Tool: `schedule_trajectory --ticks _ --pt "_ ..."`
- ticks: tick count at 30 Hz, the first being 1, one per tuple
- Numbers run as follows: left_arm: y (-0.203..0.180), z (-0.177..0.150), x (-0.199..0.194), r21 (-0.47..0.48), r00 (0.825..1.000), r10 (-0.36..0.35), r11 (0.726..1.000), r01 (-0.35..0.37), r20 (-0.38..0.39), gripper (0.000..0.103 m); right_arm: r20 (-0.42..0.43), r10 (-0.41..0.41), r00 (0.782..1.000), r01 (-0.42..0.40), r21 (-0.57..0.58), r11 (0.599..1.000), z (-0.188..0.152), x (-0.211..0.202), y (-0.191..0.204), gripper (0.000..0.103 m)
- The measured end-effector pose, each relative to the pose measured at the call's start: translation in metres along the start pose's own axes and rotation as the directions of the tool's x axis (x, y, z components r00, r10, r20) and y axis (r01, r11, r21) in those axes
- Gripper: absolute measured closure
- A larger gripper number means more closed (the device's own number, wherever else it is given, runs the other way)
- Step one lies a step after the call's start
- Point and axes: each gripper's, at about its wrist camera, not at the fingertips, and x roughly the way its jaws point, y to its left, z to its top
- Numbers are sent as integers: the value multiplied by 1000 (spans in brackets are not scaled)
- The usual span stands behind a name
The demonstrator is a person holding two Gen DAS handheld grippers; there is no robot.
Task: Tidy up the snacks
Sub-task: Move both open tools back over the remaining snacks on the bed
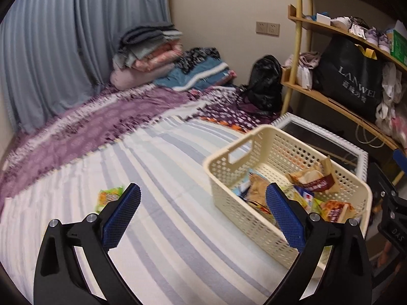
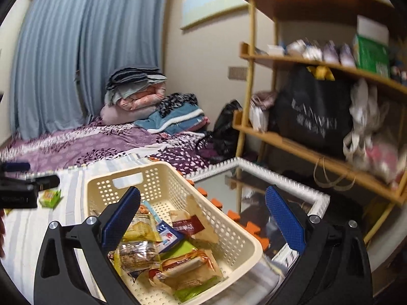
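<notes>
One cream basket (image 2: pixel 239 244) sat on the striped bedsheet (image 1: pixel 162 228), roughly eight snack packets (image 2: pixel 178 264) inside. One green packet (image 1: pixel 109 197) lay alone left of it. Left gripper (image 1: pixel 203 214) and right gripper (image 2: pixel 203 216) both gaped apart, empty.

Pretty cluttered room tbh: blue curtain (image 1: pixel 63 40) at 10 o'clock, folded blankets (image 1: pixel 152 50) piled up at 12 on the purple bedspread (image 1: pixel 101 119), black tote bag (image 1: pixel 353 76) on the wooden shelf (image 1: pixel 330 101) at 2.
</notes>
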Motion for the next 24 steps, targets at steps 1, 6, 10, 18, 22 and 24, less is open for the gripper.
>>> schedule_trajectory --ticks 1,6,10,18,22,24 --pt "0 0 -4 17 999 33 999 -34 14 3 5 8 1000 -8 -2 1000 1 -2 3 5" --pt "5 -2 -20 71 992 117 990 -121 54 3 78 4 997 -5 15 1000 6 -19 12 5" --pt "19 -7 -27 45 991 131 990 -132 36 3 61 35 998 -34 -12 999 7 -23 26 5" --pt "67 -25 -39 -23 991 134 991 -134 -1 3 -33 170 985 -170 -14 985 5 -21 61 5" --pt "93 -35 -43 -60 988 156 986 -157 -24 3 -83 218 972 -221 -31 975 5 -18 82 5" --pt "108 -41 -46 -83 986 166 982 -168 -30 3 -94 245 965 -250 -41 967 5 -20 93 5"
